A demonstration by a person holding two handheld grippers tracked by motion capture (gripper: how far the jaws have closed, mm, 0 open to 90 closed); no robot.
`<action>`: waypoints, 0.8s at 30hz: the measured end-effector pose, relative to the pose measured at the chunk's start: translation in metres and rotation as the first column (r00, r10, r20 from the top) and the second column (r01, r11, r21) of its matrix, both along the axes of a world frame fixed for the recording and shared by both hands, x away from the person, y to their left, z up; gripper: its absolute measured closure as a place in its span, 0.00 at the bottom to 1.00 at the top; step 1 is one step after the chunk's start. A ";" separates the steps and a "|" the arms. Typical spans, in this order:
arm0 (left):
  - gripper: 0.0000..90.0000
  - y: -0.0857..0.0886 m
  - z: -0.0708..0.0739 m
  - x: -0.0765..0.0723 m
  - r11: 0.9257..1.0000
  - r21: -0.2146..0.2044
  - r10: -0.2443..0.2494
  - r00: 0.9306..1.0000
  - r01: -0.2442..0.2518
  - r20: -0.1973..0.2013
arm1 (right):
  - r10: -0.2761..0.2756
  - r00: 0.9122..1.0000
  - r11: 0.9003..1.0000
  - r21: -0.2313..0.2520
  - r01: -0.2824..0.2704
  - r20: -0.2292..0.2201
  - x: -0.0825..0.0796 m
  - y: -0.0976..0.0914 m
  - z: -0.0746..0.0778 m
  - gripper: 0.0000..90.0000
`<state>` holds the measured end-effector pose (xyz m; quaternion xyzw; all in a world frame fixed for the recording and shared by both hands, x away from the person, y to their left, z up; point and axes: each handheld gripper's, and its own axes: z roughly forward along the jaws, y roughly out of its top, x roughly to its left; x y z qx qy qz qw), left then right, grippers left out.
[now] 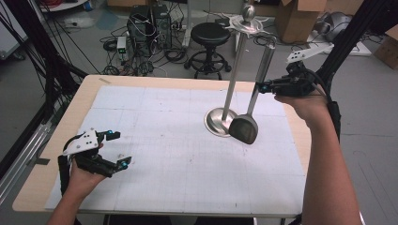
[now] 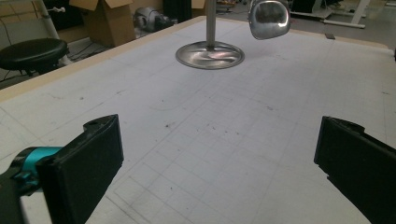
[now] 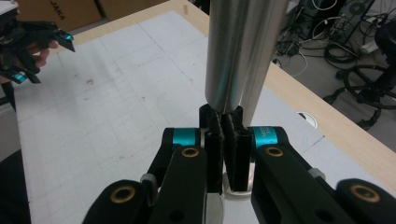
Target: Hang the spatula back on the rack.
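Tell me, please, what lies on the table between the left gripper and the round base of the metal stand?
Nothing: in the high view, bare white gridded mat runs from the left gripper to the stand base.

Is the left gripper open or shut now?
Open. The left gripper has its jaws spread wide apart, with bare table mat between them.

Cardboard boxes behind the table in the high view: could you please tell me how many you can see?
2. One cardboard box stands open on the floor at top centre-right, behind the stand; a second cardboard box is cut off by the right edge. More may be hidden.
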<state>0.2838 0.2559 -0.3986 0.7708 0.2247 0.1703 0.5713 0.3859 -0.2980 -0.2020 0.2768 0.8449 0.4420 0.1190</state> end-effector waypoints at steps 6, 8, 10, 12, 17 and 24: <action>0.02 0.000 0.000 0.000 1.000 -0.002 -0.001 1.000 0.001 0.002 | 0.059 0.998 0.998 -0.014 -0.059 0.020 -0.006 0.011 0.011 0.98; 0.02 0.000 0.000 0.000 1.000 -0.004 0.001 1.000 -0.001 0.001 | 0.078 0.997 0.997 -0.020 -0.078 0.021 -0.007 0.018 0.014 0.98; 0.02 0.000 0.000 0.000 1.000 -0.003 0.000 1.000 0.000 0.001 | 0.104 0.994 0.994 -0.029 -0.103 0.028 -0.008 0.024 0.016 0.98; 0.02 0.000 0.001 0.000 1.000 -0.003 0.002 1.000 -0.002 0.002 | 0.122 0.992 0.992 -0.036 -0.121 0.026 -0.009 0.031 0.017 0.98; 0.02 0.001 0.001 -0.001 1.000 -0.003 0.001 1.000 -0.001 0.004 | 0.143 0.990 0.989 -0.047 -0.142 0.012 -0.004 0.040 0.015 0.98; 0.02 0.001 0.001 0.000 1.000 -0.002 0.000 1.000 0.000 0.005 | 0.140 0.990 0.989 -0.054 -0.141 -0.015 0.003 0.047 0.008 0.98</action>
